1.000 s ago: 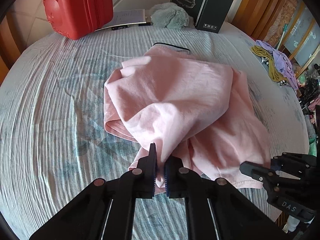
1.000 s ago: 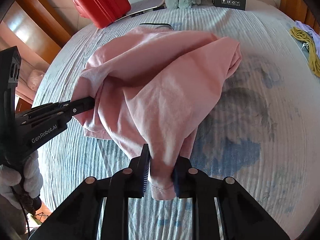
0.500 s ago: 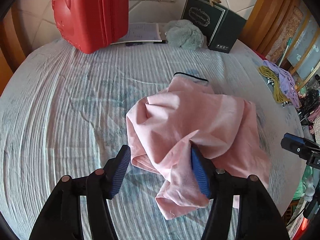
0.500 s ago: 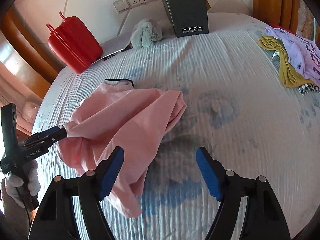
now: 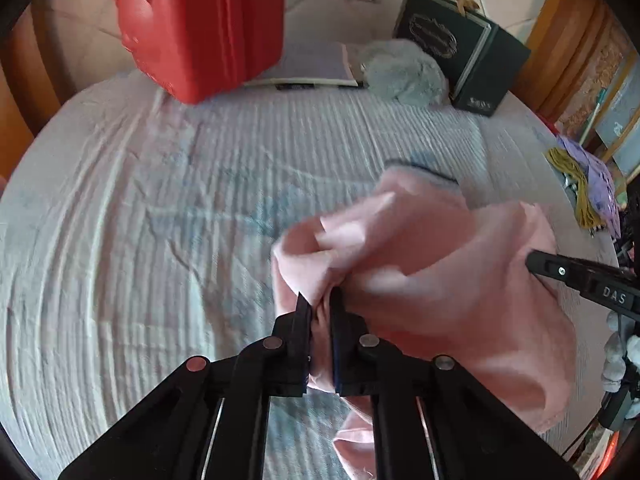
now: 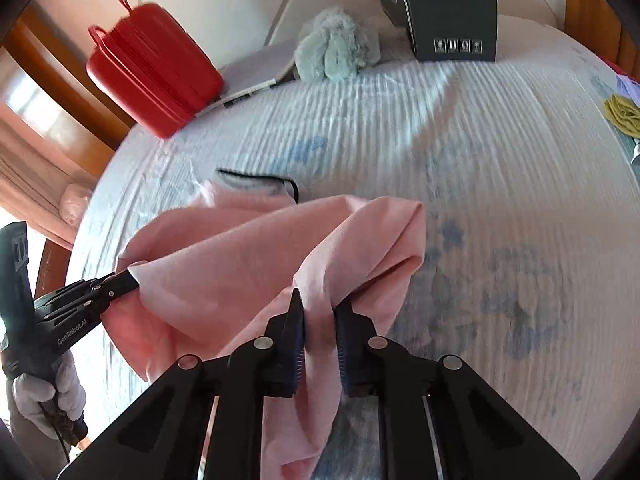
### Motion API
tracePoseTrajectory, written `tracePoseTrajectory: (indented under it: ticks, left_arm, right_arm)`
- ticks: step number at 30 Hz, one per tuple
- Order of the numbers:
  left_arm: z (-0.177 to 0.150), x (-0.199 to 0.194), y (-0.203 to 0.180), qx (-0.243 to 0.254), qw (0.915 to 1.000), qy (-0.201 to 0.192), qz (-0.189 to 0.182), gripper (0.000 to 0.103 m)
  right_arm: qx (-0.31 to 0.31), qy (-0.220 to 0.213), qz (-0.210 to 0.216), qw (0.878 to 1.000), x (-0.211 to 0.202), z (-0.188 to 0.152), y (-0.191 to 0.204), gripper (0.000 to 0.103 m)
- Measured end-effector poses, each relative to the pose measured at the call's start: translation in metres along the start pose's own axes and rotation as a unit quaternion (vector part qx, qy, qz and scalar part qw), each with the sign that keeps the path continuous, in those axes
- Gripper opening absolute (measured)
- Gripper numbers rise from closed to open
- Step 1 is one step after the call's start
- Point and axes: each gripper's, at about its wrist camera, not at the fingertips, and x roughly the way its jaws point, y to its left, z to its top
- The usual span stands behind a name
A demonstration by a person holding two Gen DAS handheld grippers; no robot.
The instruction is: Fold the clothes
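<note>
A pink garment [image 5: 440,280] hangs bunched above the white ribbed bedspread [image 5: 160,220]; it also shows in the right wrist view [image 6: 240,256]. My left gripper [image 5: 320,304] is shut on a fold of its left side. My right gripper [image 6: 320,304] is shut on a fold of its right side, with cloth hanging down between the fingers. The left gripper shows in the right wrist view [image 6: 128,278], gripping the cloth's left corner. The right gripper's tip shows in the left wrist view [image 5: 536,258] behind the cloth. A black-edged collar [image 6: 260,180] lies on the bed behind the garment.
At the head of the bed stand a red suitcase [image 5: 204,28], a booklet [image 5: 308,68], a grey fluffy toy [image 5: 404,70] and a dark box [image 5: 460,48]. Yellow and purple clothes [image 5: 584,184] lie at the bed's right edge.
Both grippers, open half a second ago, have closed again on new folds of the pink garment. The garment is lifted and stretched between them.
</note>
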Motion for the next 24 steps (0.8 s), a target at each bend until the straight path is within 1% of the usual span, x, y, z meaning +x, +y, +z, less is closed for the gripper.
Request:
tracePoseTrajectory:
  ticks: [2, 4, 5, 6, 8, 9, 10, 12, 14, 15, 17, 19, 20, 21, 24]
  left_arm:
    - [0.016, -0.021, 0.021, -0.015, 0.9992, -0.032, 0.018, 0.006]
    - [0.024, -0.038, 0.043, -0.02, 0.9971, -0.053, 0.05, 0.006]
    - [0.027, -0.044, 0.054, -0.022, 0.9952, -0.061, 0.074, 0.006]
    - [0.027, -0.044, 0.065, -0.027, 0.9939, -0.056, 0.092, 0.006]
    - [0.024, -0.035, 0.088, -0.042, 0.9919, -0.033, 0.115, 0.007]
    - [0.023, -0.031, 0.099, -0.05, 0.9905, -0.021, 0.127, 0.008]
    - [0.019, -0.028, 0.106, -0.056, 0.9902, -0.01, 0.128, 0.009]
    - [0.006, -0.026, 0.108, -0.061, 0.9916, 0.005, 0.114, 0.018]
    - [-0.005, -0.034, 0.094, -0.055, 0.9944, -0.007, 0.09, 0.049]
    - [-0.008, -0.04, 0.084, -0.051, 0.9957, -0.014, 0.076, 0.053]
    - [-0.015, -0.051, 0.061, -0.043, 0.9977, -0.025, 0.046, 0.054]
    - [-0.021, -0.054, 0.036, -0.032, 0.9991, -0.026, 0.009, 0.057]
    - [-0.027, -0.054, 0.023, -0.025, 0.9994, -0.022, -0.007, 0.058]
    - [-0.033, -0.053, 0.009, -0.016, 0.9995, -0.018, -0.02, 0.058]
    - [-0.048, -0.037, -0.029, 0.005, 0.9988, 0.012, -0.047, 0.059]
  right_arm:
    - [-0.002, -0.026, 0.024, 0.999, -0.019, 0.007, 0.006, 0.012]
    - [-0.008, -0.041, 0.04, 0.998, -0.034, 0.008, 0.015, 0.012]
    - [-0.012, -0.046, 0.047, 0.998, -0.041, 0.007, 0.02, 0.012]
    - [-0.013, -0.05, 0.049, 0.997, -0.045, 0.005, 0.022, 0.013]
    - [-0.008, -0.053, 0.038, 0.998, -0.05, 0.0, 0.022, 0.018]
    - [-0.005, -0.054, 0.033, 0.998, -0.053, -0.003, 0.022, 0.018]
    - [-0.003, -0.052, 0.027, 0.998, -0.054, -0.007, 0.021, 0.018]
    - [0.001, -0.038, 0.012, 0.999, -0.051, -0.012, 0.018, 0.018]
    - [0.005, -0.024, -0.001, 1.0, -0.048, -0.023, 0.013, 0.018]
    - [0.008, -0.017, -0.005, 1.0, -0.046, -0.029, 0.009, 0.019]
    - [0.013, -0.006, -0.015, 1.0, -0.043, -0.039, 0.004, 0.02]
    - [0.016, 0.002, -0.021, 1.0, -0.042, -0.049, 0.001, 0.023]
    - [0.017, 0.005, -0.024, 1.0, -0.042, -0.054, -0.001, 0.028]
    - [0.018, 0.007, -0.027, 0.999, -0.042, -0.059, -0.002, 0.03]
    - [0.024, 0.011, -0.025, 0.999, -0.042, -0.074, -0.005, 0.03]
